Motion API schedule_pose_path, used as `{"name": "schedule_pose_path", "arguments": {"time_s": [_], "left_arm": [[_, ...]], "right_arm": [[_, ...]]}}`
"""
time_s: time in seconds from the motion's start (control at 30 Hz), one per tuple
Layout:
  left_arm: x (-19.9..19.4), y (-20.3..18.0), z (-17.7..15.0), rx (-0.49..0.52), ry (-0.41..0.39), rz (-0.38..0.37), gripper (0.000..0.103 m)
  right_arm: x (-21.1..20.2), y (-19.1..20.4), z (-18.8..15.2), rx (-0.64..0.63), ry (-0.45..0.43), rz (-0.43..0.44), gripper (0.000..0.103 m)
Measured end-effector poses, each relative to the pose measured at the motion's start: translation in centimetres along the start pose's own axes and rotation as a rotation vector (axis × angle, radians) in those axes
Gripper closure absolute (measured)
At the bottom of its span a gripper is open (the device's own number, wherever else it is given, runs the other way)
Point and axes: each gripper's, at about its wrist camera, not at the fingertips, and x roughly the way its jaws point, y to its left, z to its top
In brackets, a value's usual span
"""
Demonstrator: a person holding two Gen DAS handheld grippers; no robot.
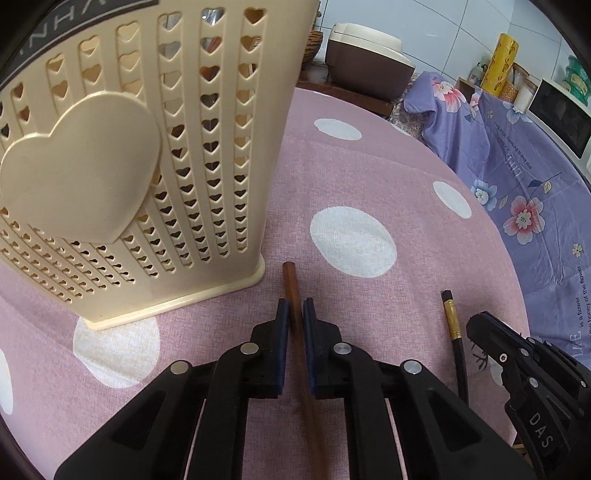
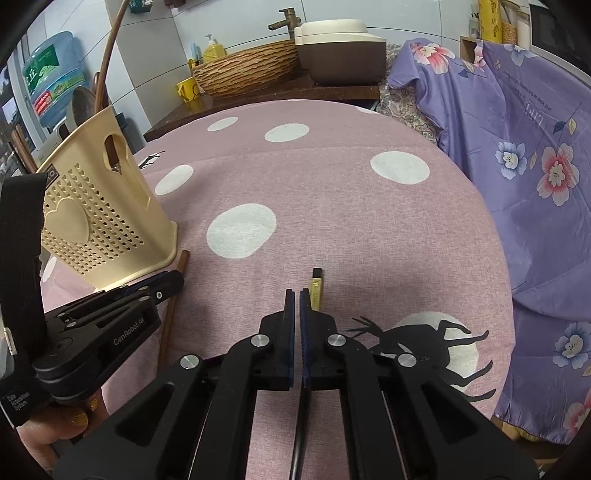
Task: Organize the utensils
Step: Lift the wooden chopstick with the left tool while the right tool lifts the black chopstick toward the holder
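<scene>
Brown chopstick (image 1: 293, 295) in left claw (image 1: 295, 314), faucet (image 2: 282, 20) only right view

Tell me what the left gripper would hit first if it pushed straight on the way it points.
Probably the pink dotted tablecloth, since the left gripper tilts downward along the brown chopstick. The cream basket stands just to its left; depth is uncertain.

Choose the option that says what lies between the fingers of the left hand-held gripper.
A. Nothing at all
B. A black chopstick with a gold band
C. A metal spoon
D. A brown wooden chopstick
D: in the left wrist view the brown wooden chopstick runs between the blue pads of the left hand-held gripper, just in front of the cream utensil holder; the black chopstick with a gold band lies off to the right.
</scene>
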Motion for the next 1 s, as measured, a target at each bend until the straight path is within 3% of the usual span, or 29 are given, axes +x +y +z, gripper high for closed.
{"name": "schedule_pose_path", "arguments": {"time_s": [0.17, 0.27, 0.33, 0.4, 0.43, 0.73, 0.87, 1.0], "left_arm": [[-0.4, 0.4, -0.6, -0.003, -0.003, -0.005, 0.094], [-0.6, 0.5, -0.8, -0.002, -0.006, -0.010, 0.094], [-0.7, 0.5, -1.0, 0.002, -0.004, -0.010, 0.094], [-0.8, 0.5, -1.0, 0.003, 0.002, -0.013, 0.094], [-0.9, 0.6, -1.1, 0.002, 0.006, -0.015, 0.094], [-0.9, 0.5, -1.3, 0.000, 0.007, -0.011, 0.094], [-0.7, 0.3, -1.0, 0.011, 0.007, -0.002, 0.094], [-0.4, 0.0, -0.7, 0.015, 0.008, 0.010, 0.094]], "right_arm": [[0.4, -0.5, 0.1, 0.013, 0.007, -0.058, 0.098], [0.8, -0.2, -0.4, -0.006, 0.029, -0.046, 0.096], [1.3, -0.2, -0.6, -0.011, 0.046, -0.052, 0.090], [1.4, -0.3, -0.7, 0.003, 0.040, -0.054, 0.070], [1.4, -0.4, -0.8, 0.009, 0.035, -0.047, 0.068], [1.8, -0.3, -0.7, -0.026, 0.027, -0.111, 0.070], [1.9, -0.4, -0.7, -0.046, 0.019, -0.140, 0.089], [2.1, 0.0, -0.5, -0.065, 0.027, -0.136, 0.094]]}}
